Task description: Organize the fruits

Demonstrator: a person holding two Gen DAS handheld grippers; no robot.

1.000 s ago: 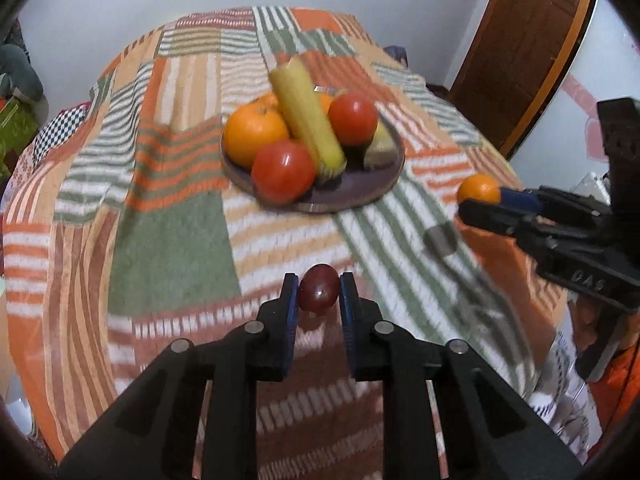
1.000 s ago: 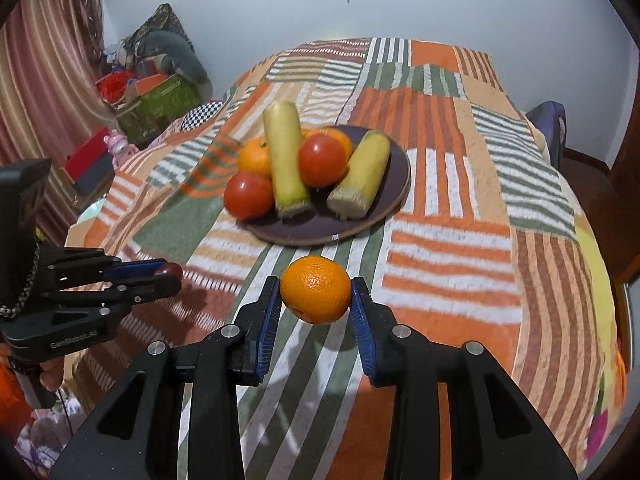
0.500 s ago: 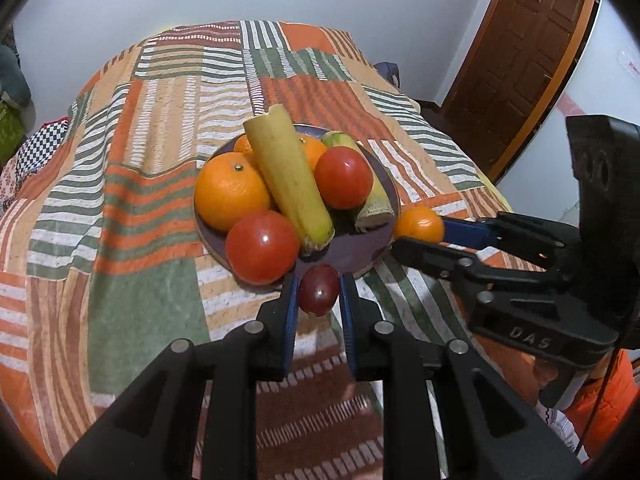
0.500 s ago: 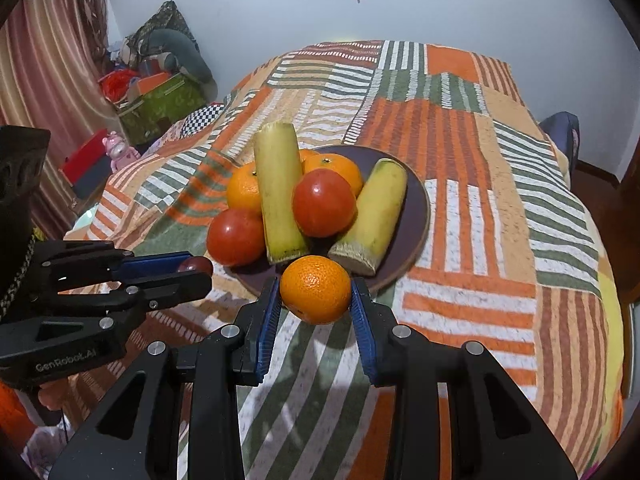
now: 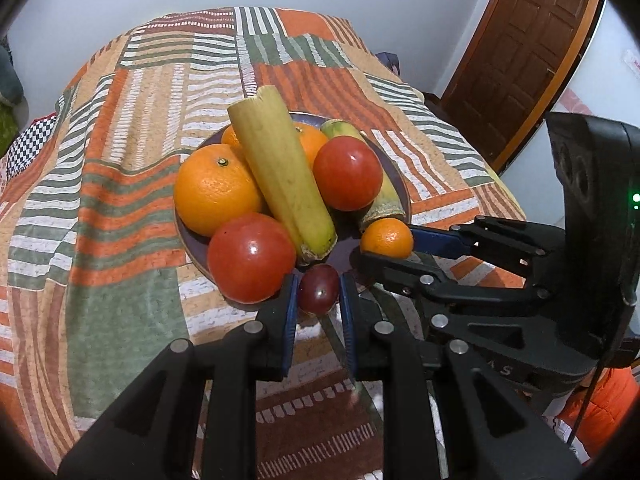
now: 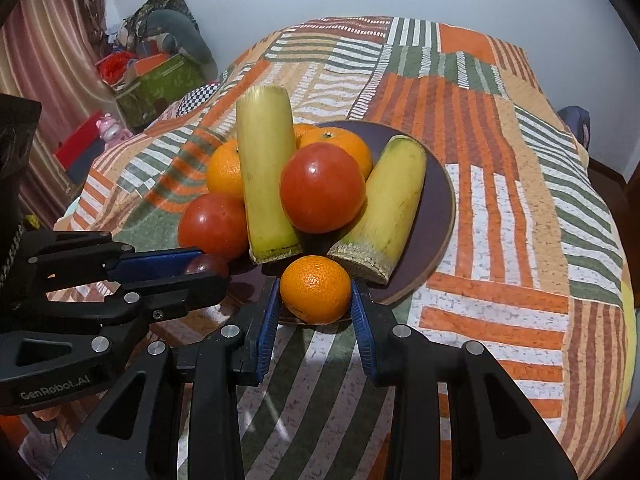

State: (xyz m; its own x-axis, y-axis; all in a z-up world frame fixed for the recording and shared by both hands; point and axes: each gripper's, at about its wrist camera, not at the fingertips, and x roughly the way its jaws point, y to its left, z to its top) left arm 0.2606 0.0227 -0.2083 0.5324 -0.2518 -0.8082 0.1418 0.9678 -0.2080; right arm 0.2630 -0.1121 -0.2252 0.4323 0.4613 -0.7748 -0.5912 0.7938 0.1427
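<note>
A dark round plate on the patchwork bedspread holds oranges, two tomatoes and two yellow-green stalk pieces. My left gripper is shut on a small dark red grape at the plate's near rim; it shows in the right wrist view. My right gripper is shut on a small orange over the plate's near edge, also seen in the left wrist view.
The striped bedspread covers the whole bed. A wooden door stands at the right. Boxes and stuffed toys are piled on the floor at the far left by a curtain.
Both grippers have moved forward to the plate's near rim with their fruits still held. They have come close together, side by side.
</note>
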